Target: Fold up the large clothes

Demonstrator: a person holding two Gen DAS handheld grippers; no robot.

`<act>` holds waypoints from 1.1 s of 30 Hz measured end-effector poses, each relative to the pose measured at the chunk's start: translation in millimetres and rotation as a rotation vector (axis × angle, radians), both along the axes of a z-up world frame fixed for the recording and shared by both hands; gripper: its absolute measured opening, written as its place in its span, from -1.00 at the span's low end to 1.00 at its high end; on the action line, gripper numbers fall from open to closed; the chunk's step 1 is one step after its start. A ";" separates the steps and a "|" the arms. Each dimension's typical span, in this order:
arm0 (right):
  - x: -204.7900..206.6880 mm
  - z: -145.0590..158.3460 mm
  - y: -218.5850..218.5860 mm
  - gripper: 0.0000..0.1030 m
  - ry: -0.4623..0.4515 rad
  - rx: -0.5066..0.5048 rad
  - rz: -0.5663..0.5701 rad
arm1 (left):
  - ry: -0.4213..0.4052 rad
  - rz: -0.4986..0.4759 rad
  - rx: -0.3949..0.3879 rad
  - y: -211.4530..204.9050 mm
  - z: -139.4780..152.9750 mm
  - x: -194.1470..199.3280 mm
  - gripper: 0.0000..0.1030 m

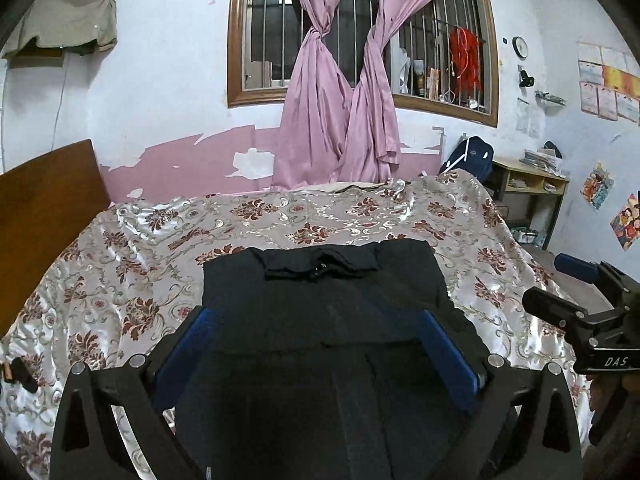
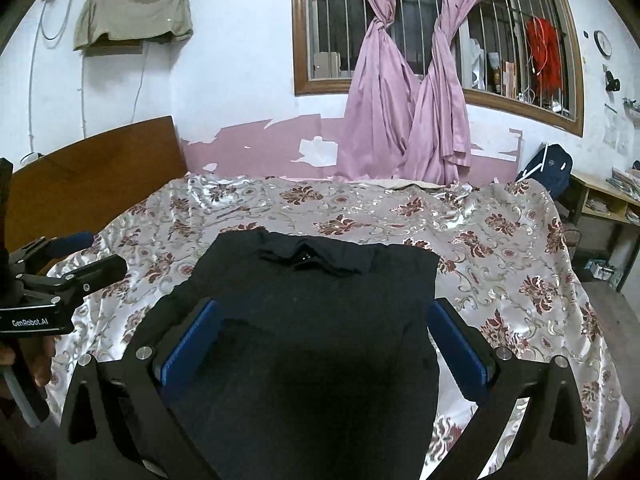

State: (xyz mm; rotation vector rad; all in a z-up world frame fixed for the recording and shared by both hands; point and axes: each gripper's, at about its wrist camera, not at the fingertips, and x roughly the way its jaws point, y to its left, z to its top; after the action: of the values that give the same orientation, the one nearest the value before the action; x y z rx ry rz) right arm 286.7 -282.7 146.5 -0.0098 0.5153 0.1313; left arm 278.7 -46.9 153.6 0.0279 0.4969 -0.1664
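Note:
A large black garment (image 1: 320, 288) lies flat on the floral bedspread (image 1: 132, 248), collar at the far end, its near part folded over. It also shows in the right wrist view (image 2: 320, 300). My left gripper (image 1: 320, 320) is open above the garment's near part, blue pads (image 1: 188, 344) wide apart, holding nothing. My right gripper (image 2: 324, 320) is open in the same way over the garment, blue pads (image 2: 188, 340) spread. The right gripper shows at the right edge of the left wrist view (image 1: 568, 292). The left gripper shows at the left edge of the right wrist view (image 2: 76, 260).
The bed has a wooden headboard (image 1: 44, 196) on the left. Pink curtains (image 1: 340, 120) hang at a barred window behind the bed. A small shelf desk (image 1: 528, 188) and a dark bag (image 1: 468, 156) stand at the right.

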 end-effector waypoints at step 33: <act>-108.8 -44.3 22.3 0.97 0.125 -0.017 0.026 | 0.064 -0.015 0.004 -1.9 -54.0 -107.1 0.99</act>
State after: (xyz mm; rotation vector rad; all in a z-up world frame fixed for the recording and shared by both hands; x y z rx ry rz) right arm 178.0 -260.4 102.2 -0.0246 0.6407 0.1532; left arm 171.6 -48.8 99.6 0.0304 0.5610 -0.1818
